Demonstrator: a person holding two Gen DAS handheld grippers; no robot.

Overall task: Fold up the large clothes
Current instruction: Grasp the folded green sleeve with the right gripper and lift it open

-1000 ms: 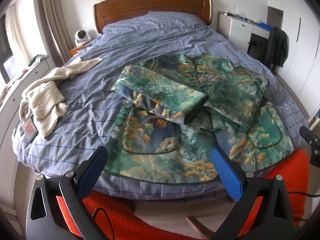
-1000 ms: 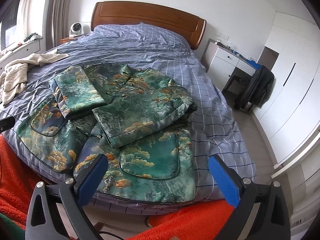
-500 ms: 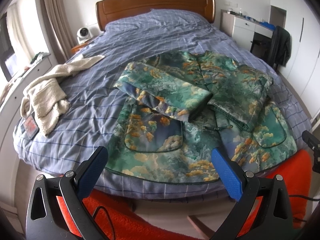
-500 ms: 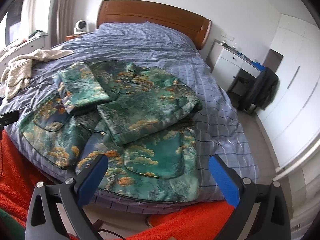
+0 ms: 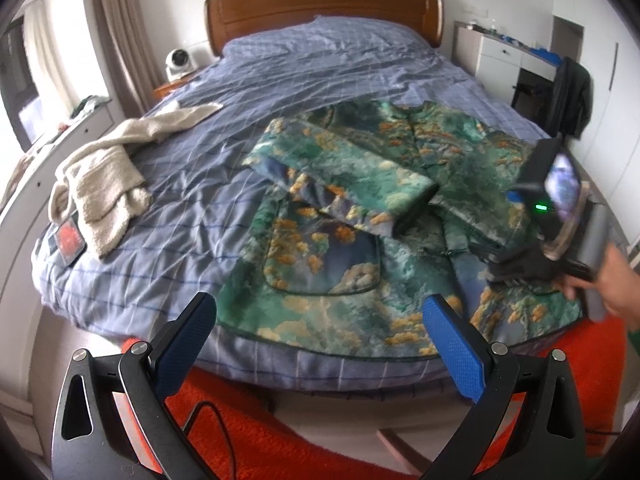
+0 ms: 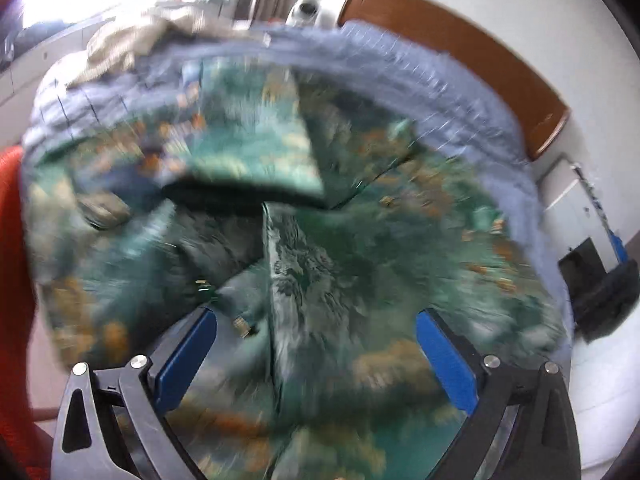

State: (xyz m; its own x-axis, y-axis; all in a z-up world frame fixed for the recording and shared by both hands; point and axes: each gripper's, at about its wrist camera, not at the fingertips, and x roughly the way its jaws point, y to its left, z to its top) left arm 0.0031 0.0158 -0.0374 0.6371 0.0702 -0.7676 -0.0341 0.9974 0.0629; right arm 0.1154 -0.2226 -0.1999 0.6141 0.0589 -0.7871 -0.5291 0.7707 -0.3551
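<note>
A green brocade jacket point(image 5: 360, 208) with orange and blue patterns lies on the blue checked bed point(image 5: 192, 216), both sleeves folded across its front. My left gripper point(image 5: 320, 344) is open and empty, held off the foot of the bed just before the jacket's hem. My right gripper point(image 6: 316, 354) is open, close over the jacket's right front point(image 6: 320, 264); that view is motion-blurred. The right gripper's body and the hand holding it show in the left wrist view point(image 5: 560, 216) over the jacket's right side.
A cream towel point(image 5: 104, 176) lies on the bed's left side. An orange-red rug point(image 5: 280, 436) covers the floor at the foot. A wooden headboard point(image 5: 320, 8) is at the back, a white desk point(image 5: 504, 56) with a dark garment at the right.
My right gripper has swung fast forward and down onto the jacket, coming into the left wrist view. My left gripper has moved slightly closer to the bed. Both stay open.
</note>
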